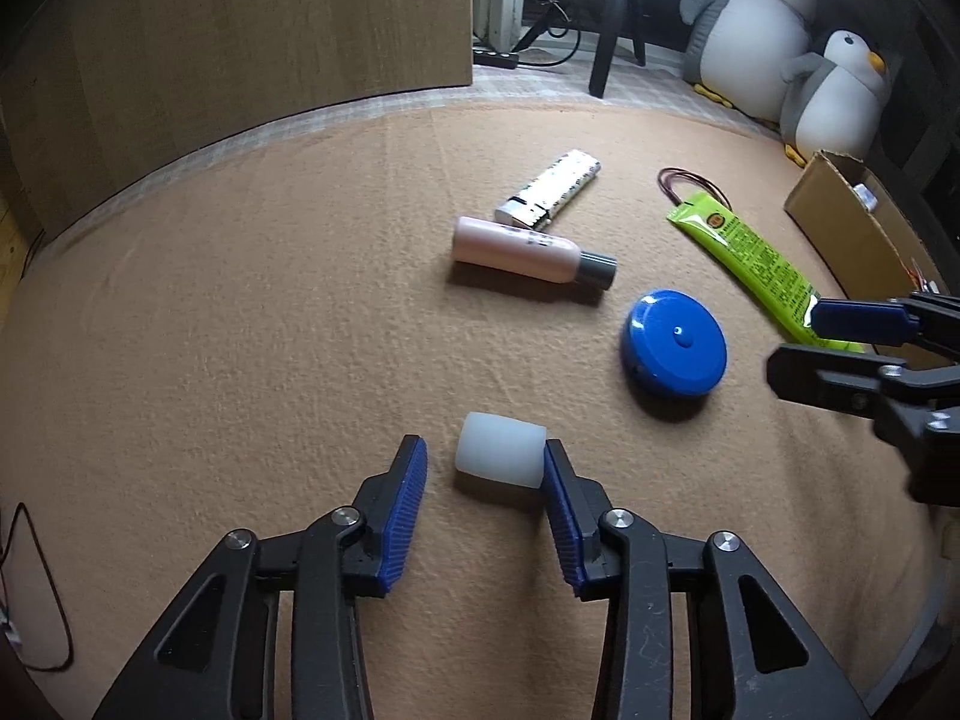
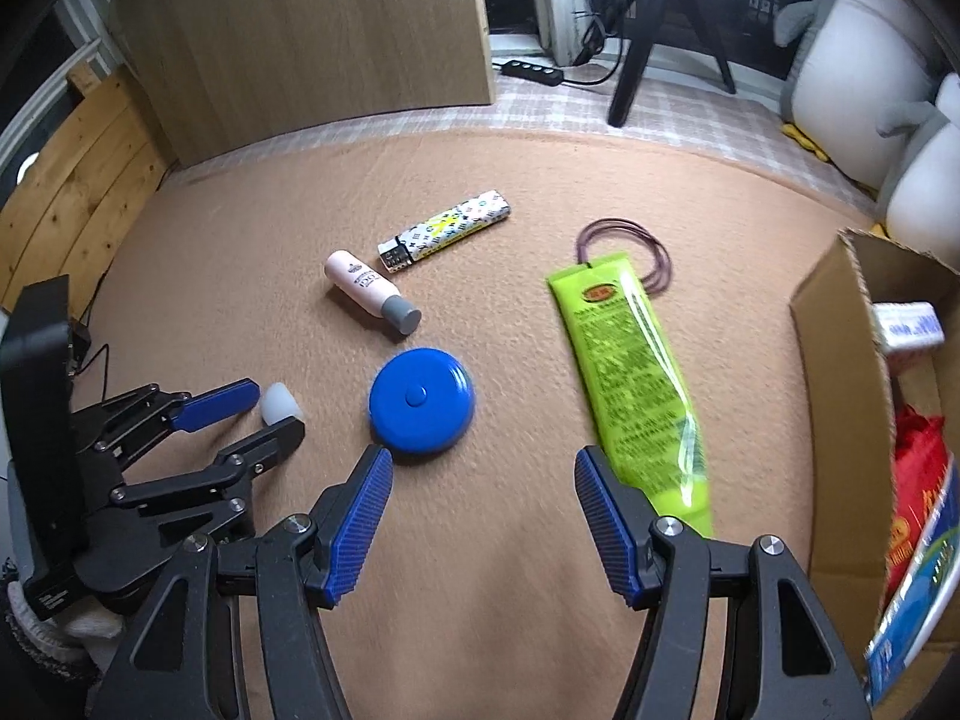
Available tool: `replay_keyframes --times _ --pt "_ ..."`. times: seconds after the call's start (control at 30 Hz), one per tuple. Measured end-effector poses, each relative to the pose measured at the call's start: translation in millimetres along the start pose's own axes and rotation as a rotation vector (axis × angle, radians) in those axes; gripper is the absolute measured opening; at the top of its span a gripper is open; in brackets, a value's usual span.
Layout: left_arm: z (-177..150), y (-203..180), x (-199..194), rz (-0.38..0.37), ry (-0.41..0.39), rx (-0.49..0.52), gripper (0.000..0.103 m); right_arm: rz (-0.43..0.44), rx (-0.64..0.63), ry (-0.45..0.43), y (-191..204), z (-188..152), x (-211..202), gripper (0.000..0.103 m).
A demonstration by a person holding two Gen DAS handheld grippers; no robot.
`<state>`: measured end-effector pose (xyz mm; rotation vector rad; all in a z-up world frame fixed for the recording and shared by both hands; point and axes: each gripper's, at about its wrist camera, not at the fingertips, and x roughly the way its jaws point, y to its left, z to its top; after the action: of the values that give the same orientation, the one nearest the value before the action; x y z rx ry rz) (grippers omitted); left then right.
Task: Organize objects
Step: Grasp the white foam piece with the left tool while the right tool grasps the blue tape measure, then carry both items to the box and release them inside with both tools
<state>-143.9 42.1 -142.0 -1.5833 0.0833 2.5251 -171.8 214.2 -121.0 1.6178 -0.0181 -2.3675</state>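
The left tool [image 1: 485, 468] stands spread around the white silicone cap [image 1: 500, 458] on the tan blanket [image 1: 240, 330], ready to pinch it, while the right tool [image 2: 483, 480], also spread and empty, hovers between the blue disc [image 2: 422, 400] and green tube [image 2: 636, 384], near the cardboard box [image 2: 840, 420] probably meant to collect everything.

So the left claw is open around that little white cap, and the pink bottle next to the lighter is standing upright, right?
Not quite. The pink bottle lies on its side, as the left wrist view shows. The rest holds: the left gripper is open around the white cap, and the bottle is beside the lighter.
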Motion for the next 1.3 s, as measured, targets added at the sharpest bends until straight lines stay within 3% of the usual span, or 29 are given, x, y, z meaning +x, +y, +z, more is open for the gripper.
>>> replay_keyframes --times 0.4,0.73,0.87,1.3 --pt "-2.1 17.7 -2.5 -0.003 -0.006 -0.026 0.034 -0.041 -0.117 0.052 25.9 16.9 38.1 0.060" --pt "-1.3 30.1 -2.8 -0.051 -0.011 -0.079 0.031 -0.097 -0.181 0.070 42.5 16.5 47.6 0.059" --pt "-1.8 30.4 -3.0 -0.056 -0.013 -0.079 0.024 -0.098 -0.194 0.066 48.3 15.4 46.6 0.047" --pt "-0.6 32.0 -6.6 -0.109 -0.032 -0.116 0.021 -0.086 -0.176 0.045 47.1 4.9 43.0 0.046"
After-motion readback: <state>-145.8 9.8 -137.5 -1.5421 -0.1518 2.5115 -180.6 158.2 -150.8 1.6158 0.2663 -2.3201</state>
